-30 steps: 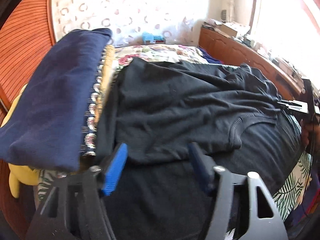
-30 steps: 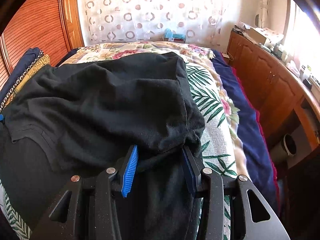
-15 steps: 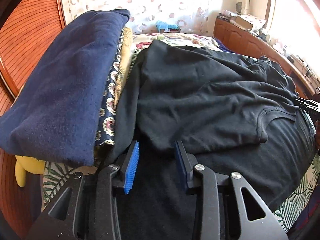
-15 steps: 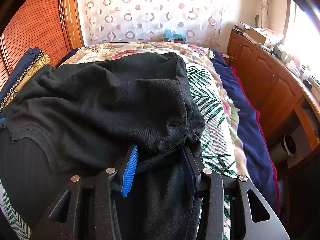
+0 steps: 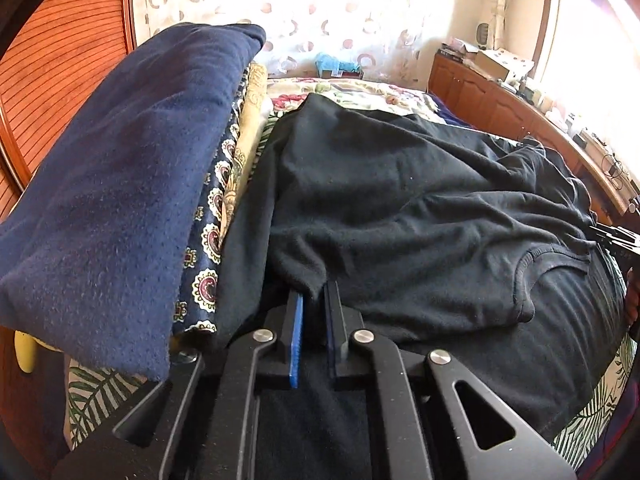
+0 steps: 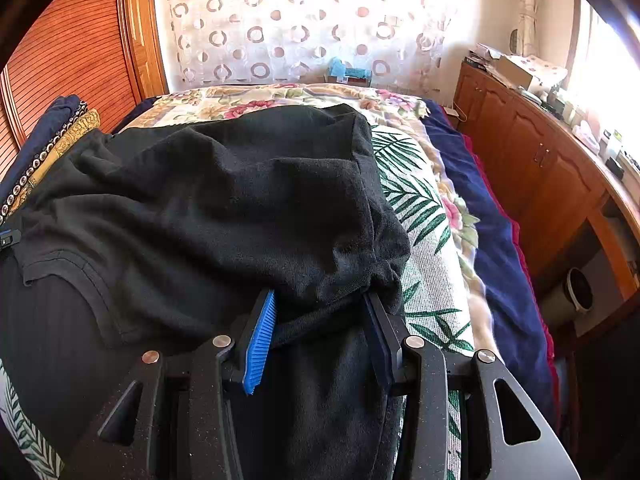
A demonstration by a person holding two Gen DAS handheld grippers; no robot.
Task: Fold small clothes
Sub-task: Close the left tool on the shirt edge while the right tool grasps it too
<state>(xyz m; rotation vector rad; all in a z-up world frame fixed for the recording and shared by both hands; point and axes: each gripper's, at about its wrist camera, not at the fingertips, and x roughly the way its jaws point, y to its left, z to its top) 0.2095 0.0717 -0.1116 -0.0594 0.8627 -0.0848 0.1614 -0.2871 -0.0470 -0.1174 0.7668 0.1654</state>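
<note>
I count 1 black T-shirt (image 5: 400,208), spread across the bed (image 6: 424,216) and doubled over on itself, with its ribbed collar showing in both views. On the far left lies 1 stack of folded cloth: a navy fleece blanket (image 5: 120,208) on top, a medallion-print layer and a gold one under it. My left view shows that stack large and close, touching the shirt's left edge, with a yellow object (image 5: 25,350) peeking out beneath it; my right view catches only its end.

My left gripper (image 5: 313,300) has its 2 jaws brought together on a pinched corner of the folded-over layer near the shirt's left edge. My right gripper (image 6: 320,308) has its jaws part-way apart, with a thick bunch of the shirt's right edge packed between them and pressed by both pads.

Only my right view shows the palm-leaf sheet (image 6: 416,200) running up the shirt's right side, the navy bedspread beyond it, and 1 round white fan (image 6: 578,290) by the wooden cabinets (image 6: 532,168). Only my left view shows the other gripper's black tip at the collar's right. Both views show 1 blue toy (image 6: 348,72) by the circle-patterned curtain.
</note>
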